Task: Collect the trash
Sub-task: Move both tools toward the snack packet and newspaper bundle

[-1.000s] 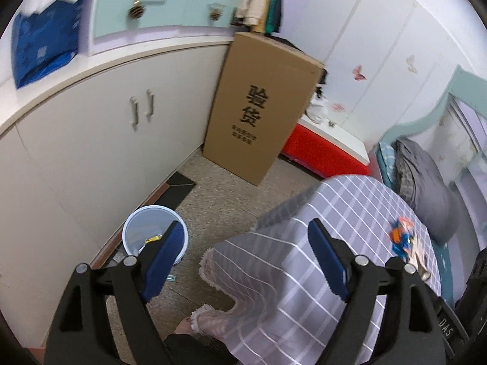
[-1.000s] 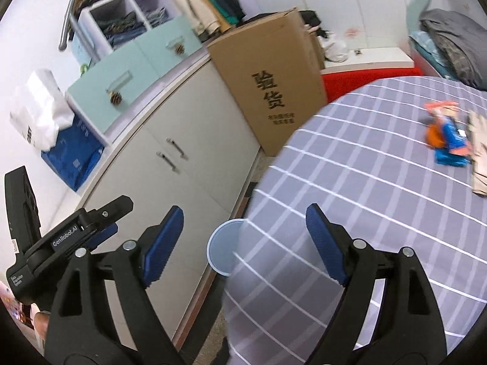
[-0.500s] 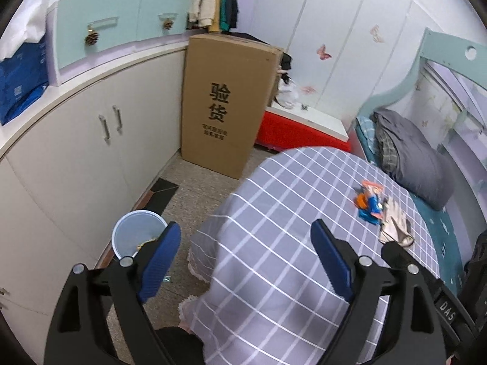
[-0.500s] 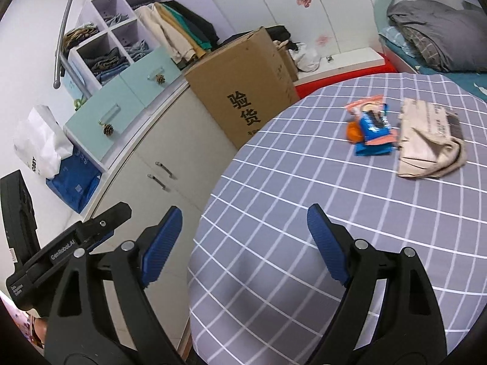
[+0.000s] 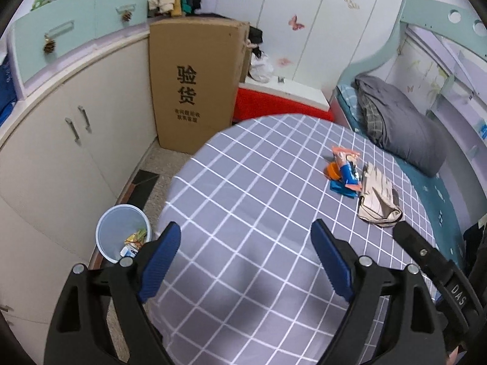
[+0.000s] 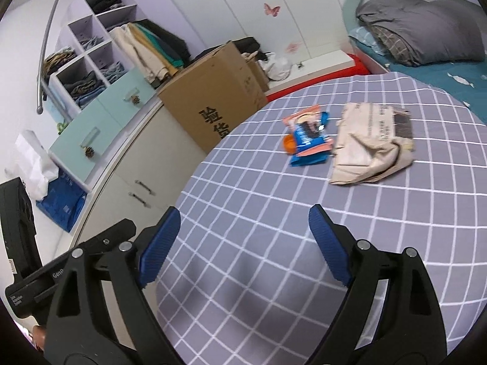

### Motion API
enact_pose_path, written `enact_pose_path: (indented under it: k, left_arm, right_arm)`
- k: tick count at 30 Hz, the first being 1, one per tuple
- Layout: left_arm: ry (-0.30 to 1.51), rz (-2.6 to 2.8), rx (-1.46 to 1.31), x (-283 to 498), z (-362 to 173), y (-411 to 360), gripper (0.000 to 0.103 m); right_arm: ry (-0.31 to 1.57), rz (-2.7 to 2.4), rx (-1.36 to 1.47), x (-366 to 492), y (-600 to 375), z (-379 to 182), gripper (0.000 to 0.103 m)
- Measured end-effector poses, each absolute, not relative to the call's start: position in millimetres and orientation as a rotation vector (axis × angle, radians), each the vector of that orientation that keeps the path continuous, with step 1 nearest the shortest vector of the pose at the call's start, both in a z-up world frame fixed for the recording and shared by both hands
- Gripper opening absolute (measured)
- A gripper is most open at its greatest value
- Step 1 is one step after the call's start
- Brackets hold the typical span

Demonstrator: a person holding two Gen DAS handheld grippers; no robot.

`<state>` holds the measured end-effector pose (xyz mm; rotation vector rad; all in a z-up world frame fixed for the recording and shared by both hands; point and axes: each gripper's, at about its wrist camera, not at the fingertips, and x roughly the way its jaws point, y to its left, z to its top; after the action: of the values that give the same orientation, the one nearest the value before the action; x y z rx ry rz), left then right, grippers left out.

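Trash for collection lies on the table (image 6: 243, 273), which carries a grey checked cloth. Nearest the cameras, the left gripper (image 5: 245, 258) and the right gripper (image 6: 240, 240) both hang above bare cloth at the near edge; each has its jaws spread wide, with nothing between the blue pads and no contact with the cloth. Beyond them, well apart from either set of jaws, lie the snack wrappers (image 6: 307, 138), an orange, pink and blue cluster, and just beside them on the right the crumpled paper bag (image 6: 373, 149). In the right wrist view both items lie ahead and slightly right of the jaw centre line; in the left wrist view they lie ahead and further to the right, so the right gripper is judged the nearer. The paper bag's long axis appears to run obliquely across the right gripper's line of approach. To the left, on the floor below the table edge, stands the bin (image 5: 123, 232), which already holds a few wrappers. Farther off stands the cardboard box (image 5: 194, 82).
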<state>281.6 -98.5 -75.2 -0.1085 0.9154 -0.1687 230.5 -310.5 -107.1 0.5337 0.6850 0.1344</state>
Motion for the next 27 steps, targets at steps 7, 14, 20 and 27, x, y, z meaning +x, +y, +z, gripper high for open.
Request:
enact_pose_path:
  k: [7,14,20,27]
  left_arm:
    - [0.977,-0.205,-0.072,308,-93,-132,0.085]
    - [1.008,-0.229,-0.039,333,-108,-165,0.085]
    - [0.985,-0.288,-0.011,349,-109,-195,0.085]
    - [0.960,-0.361,-0.002,375,-107,-244,0.085]
  right_arm:
    - [0.681,0.019,0.524,234,-352,-113,0.085]
    - [0.690,-0.053,0.562,243,-395,-123,0.085]
    - [0.723,-0.144,0.566,258,-417,-137,0.085]
    - [0.696,-0.181,0.581,275,-436,-142,0.085]
